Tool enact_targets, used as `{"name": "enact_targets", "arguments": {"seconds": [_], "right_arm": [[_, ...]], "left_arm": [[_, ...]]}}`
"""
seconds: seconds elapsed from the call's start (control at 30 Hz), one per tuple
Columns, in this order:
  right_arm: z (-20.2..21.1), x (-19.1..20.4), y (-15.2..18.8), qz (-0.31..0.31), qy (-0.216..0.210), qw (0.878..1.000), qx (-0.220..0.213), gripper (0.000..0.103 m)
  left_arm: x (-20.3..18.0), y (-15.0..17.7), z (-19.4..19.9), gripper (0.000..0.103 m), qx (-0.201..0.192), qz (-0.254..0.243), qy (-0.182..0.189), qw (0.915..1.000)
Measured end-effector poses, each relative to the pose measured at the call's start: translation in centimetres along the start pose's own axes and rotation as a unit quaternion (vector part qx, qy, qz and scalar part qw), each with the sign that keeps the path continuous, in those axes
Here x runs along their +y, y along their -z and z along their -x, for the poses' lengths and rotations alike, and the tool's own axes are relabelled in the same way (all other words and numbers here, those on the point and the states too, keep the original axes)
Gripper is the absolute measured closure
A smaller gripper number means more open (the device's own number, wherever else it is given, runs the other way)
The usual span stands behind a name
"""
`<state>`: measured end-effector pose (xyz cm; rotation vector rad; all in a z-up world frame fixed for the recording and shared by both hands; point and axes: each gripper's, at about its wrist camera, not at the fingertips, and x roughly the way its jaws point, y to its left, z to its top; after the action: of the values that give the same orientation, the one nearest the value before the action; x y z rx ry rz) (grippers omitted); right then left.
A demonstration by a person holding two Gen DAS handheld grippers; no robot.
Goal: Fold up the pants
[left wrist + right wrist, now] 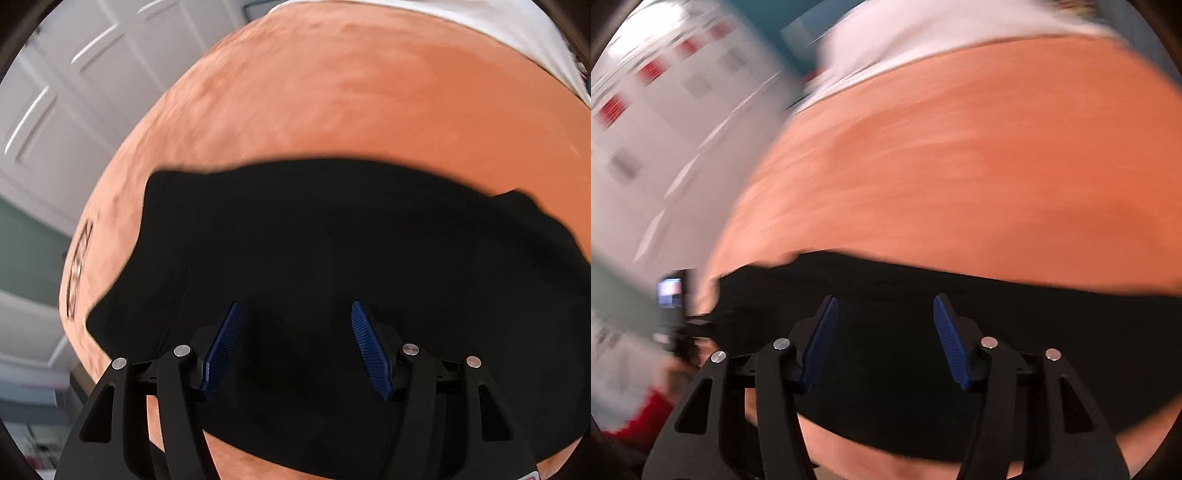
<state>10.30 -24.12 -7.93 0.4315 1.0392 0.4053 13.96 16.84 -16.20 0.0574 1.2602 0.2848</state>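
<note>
Left tool spread, black pants beneath, orange cover

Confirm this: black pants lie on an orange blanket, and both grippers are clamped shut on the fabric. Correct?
Not quite. The black pants do lie on the orange blanket, but the left gripper and right gripper are open, jaws spread apart, as each wrist view shows.
</note>
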Motion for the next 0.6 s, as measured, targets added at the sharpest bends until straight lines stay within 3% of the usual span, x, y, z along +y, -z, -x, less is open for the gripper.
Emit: {"name": "enact_targets", "arguments": {"seconds": [0.03, 0.1, 0.2, 0.23, 0.33, 0.37, 0.43, 0.53, 0.6], "right_arm": [[-3.4, 2.1, -1.6, 0.016, -0.023, 0.999, 0.023, 0.057], [-9.2, 5.0, -4.2, 0.037, -0.029, 0.997, 0.058, 0.06], [-16.7, 7.2, -6.5, 0.039, -0.004, 0.992, 0.119, 0.059], [-18.2, 7.7, -6.5, 0.041, -0.001, 0.989, 0.141, 0.06], [-20.7, 9.4, -4.4, 0.073, 0.011, 0.978, 0.197, 0.076], [-20.9, 10.1, -3.9, 0.098, 0.033, 0.974, 0.199, 0.094], [-21.7, 11.0, -4.5, 0.137, 0.066, 0.968, 0.198, 0.096], [-21.9, 10.7, -7.4, 0.122, 0.077, 0.978, 0.152, 0.1], [-23.6, 9.7, -8.1, 0.117, 0.097, 0.978, 0.142, 0.103]], "left_arm": [[0.4, 0.3, -0.3, 0.041, 0.001, 0.004, 0.006, 1.0], [1.0, 0.7, -0.4, 0.039, -0.01, 0.007, 0.019, 0.9997], [0.9, 0.7, -0.3, 0.038, -0.025, -0.018, 0.012, 0.9994], [0.8, 0.9, -0.2, 0.038, -0.03, -0.027, 0.013, 0.9991], [1.1, 1.0, -0.2, 0.038, -0.038, -0.038, 0.026, 0.9982], [1.2, 1.0, -0.3, 0.038, -0.04, -0.04, 0.031, 0.9979], [1.3, 0.8, -0.5, 0.038, -0.041, -0.038, 0.034, 0.9979], [1.4, 0.4, -0.5, 0.037, -0.052, -0.026, 0.035, 0.9977], [1.0, 0.3, -0.9, 0.032, -0.047, -0.029, 0.027, 0.9981]]}}
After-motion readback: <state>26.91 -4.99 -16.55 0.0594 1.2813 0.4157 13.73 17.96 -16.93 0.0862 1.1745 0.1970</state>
